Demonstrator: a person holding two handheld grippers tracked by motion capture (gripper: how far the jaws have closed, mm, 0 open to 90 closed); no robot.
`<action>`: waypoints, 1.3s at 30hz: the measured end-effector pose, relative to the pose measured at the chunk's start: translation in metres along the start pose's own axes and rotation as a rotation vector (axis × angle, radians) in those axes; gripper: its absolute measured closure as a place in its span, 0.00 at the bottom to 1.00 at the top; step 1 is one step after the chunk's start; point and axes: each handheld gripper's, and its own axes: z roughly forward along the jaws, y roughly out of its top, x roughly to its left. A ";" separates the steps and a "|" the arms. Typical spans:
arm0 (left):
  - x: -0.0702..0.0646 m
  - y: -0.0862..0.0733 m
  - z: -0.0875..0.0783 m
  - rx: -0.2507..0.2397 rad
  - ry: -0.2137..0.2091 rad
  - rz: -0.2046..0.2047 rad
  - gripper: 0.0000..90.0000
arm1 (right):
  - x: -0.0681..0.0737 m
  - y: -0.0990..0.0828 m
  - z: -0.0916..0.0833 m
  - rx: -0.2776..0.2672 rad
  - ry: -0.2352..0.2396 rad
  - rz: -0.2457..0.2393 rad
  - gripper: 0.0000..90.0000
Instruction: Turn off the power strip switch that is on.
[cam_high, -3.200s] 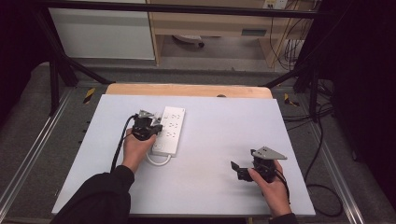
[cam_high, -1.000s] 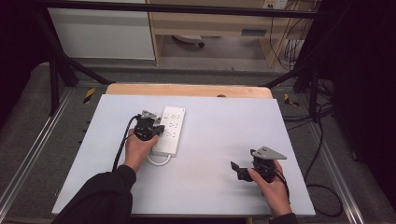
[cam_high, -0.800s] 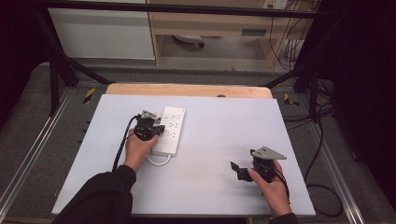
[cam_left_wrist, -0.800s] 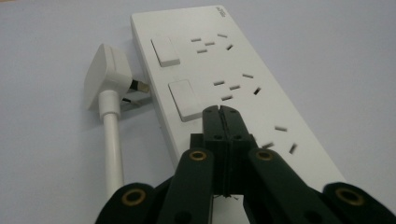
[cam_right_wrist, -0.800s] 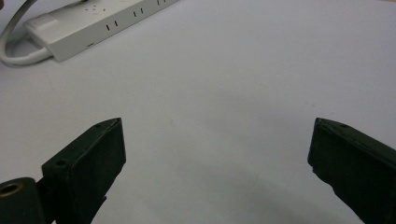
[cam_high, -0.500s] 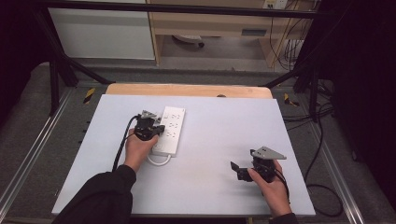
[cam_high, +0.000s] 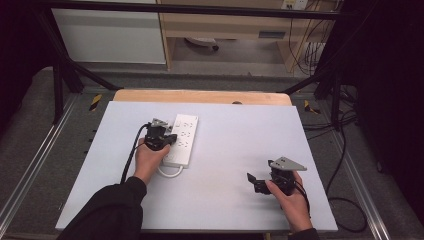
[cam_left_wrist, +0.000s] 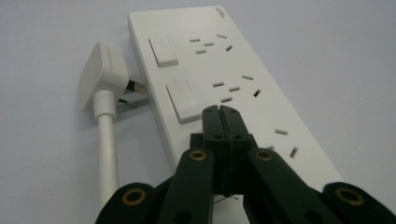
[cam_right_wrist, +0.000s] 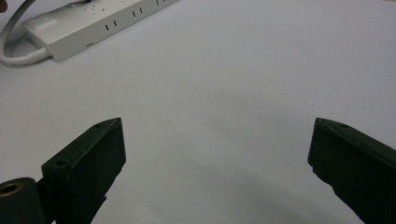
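Nothing moved since a second ago — left gripper jaws together over power strip switch; right gripper jaws apart, idle.

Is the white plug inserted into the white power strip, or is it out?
Out. The white plug lies on the table beside the white power strip, its metal pins bare.

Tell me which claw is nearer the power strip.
Left. The left claw is shut, its tip over the power strip by a switch. The right claw is open, far off across the table.

Overhead view; two close tabletop views.
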 end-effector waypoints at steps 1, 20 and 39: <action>0.000 0.000 0.000 -0.001 -0.001 -0.003 1.00 | 0.000 0.000 0.000 -0.002 0.001 -0.002 0.05; -0.002 0.002 -0.005 -0.040 0.018 0.016 1.00 | 0.000 0.000 0.000 0.002 0.003 0.003 0.05; -0.009 0.005 -0.007 -0.105 -0.010 0.033 0.71 | 0.001 0.000 0.000 0.000 0.008 0.006 0.05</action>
